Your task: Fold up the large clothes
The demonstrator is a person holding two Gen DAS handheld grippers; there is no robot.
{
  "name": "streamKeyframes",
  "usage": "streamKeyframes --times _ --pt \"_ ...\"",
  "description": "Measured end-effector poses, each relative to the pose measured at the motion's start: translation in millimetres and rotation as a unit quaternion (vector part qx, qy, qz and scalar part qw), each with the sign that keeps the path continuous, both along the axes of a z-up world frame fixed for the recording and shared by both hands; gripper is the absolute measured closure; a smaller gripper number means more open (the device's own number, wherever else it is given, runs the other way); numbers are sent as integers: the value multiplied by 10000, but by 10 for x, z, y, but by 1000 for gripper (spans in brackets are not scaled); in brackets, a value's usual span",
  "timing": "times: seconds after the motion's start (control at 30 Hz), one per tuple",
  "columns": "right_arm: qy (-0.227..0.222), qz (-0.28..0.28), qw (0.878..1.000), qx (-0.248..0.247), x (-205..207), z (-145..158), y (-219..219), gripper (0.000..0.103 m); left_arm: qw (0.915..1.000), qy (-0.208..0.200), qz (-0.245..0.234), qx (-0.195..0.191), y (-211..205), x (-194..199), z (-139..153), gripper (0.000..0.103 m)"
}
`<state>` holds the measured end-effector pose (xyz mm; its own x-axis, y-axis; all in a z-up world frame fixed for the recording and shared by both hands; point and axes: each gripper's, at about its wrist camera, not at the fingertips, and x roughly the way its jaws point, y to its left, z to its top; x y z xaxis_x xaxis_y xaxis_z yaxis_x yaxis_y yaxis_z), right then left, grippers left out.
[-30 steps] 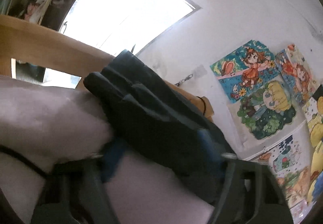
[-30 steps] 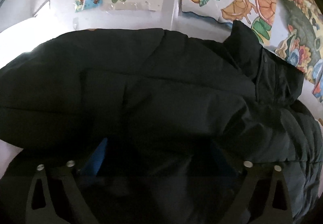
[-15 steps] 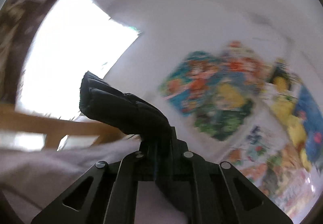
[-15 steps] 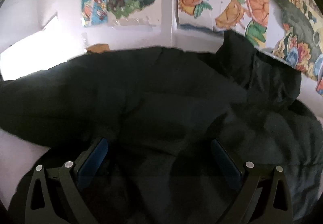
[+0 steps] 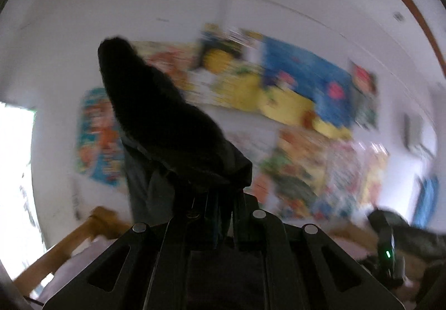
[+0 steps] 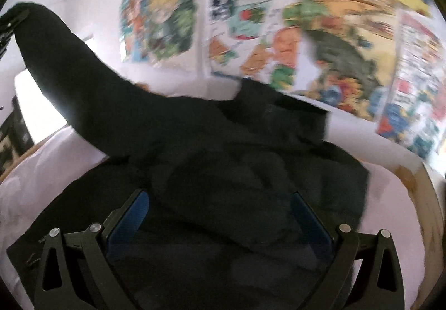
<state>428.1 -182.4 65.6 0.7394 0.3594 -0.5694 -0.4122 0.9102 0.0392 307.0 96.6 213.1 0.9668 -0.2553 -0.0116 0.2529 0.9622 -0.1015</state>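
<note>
A large black padded jacket [image 6: 237, 159] lies on a pale sheet [image 6: 55, 170]. My left gripper [image 5: 217, 206] is shut on the jacket's sleeve [image 5: 156, 114] and holds it up in the air; the sleeve end sticks up past the fingers. In the right wrist view that sleeve [image 6: 69, 64] rises to the upper left, where the left gripper [image 6: 8, 28] shows at the edge. My right gripper [image 6: 220, 215] is open, its blue-padded fingers [image 6: 128, 220] spread over the jacket's body.
A wooden bed frame [image 5: 64, 245] runs along the lower left, with a bright window [image 5: 14, 170] behind it. The white wall carries several colourful drawings [image 6: 251, 31]. A wooden rail [image 6: 429, 198] edges the sheet at right.
My left gripper closed on the sleeve and lifted it high, swinging toward the wall. My right gripper pulled back a little over the jacket and stayed open.
</note>
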Motion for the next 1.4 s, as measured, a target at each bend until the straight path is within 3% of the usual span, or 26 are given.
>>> streamKeyframes --times 0.1,0.23,0.37,0.63,0.77,0.87,0.97,1.0,1.07,1.1,1.13,1.2,1.27,1.33,1.4 --pt "171 -347 9980 504 57 -85 -382 0 9969 329 -467 532 -563 243 34 98" --pt "509 -571 9928 920 154 -278 -788 0 9852 867 -993 1098 -1343 627 -126 98" --pt "777 -767 9859 1271 261 -453 -1206 0 9705 1431 -1302 1437 -1971 996 -539 99" --pt "1131 -1092 9662 2043 314 -675 -1938 0 9445 2212 -1671 1762 -2635 1439 -1663 100" --pt "1457 -955 9354 3076 359 -859 -2223 0 9285 2709 -1779 1810 -2742 1603 -2132 99" --pt "1680 -789 9113 3676 421 -957 -2300 0 9188 2958 -1878 1816 -2724 1673 -2307 97" --pt "1837 -611 8954 4010 500 -976 -2269 0 9104 3114 -2035 1809 -2707 1683 -2384 94" --pt "1898 -583 8917 4067 529 -982 -2251 0 9082 3152 -2102 1781 -2706 1676 -2416 91" --pt "2064 -527 8830 4182 608 -1014 -2182 0 9012 3229 -2398 1614 -2684 1697 -2435 72" --pt "2140 -550 8805 4193 643 -1038 -2146 0 8973 3249 -2586 1499 -2676 1686 -2428 44" --pt "2231 -583 8773 4208 694 -1068 -2108 0 8977 3218 -2645 1435 -2678 1641 -2413 24" --pt "2345 -641 8714 4260 766 -1117 -2060 0 9031 3047 -2694 1376 -2666 1582 -2367 20" --pt "2366 -735 8687 4289 795 -1157 -2048 2 9021 3057 -2722 1368 -2651 1560 -2344 20" --pt "2405 -848 8693 4233 829 -1174 -2025 20 9017 3131 -2734 1194 -2565 1527 -2323 20" --pt "2475 -1043 8770 3983 848 -1204 -2001 31 9071 3135 -2632 980 -2421 1486 -2271 20"
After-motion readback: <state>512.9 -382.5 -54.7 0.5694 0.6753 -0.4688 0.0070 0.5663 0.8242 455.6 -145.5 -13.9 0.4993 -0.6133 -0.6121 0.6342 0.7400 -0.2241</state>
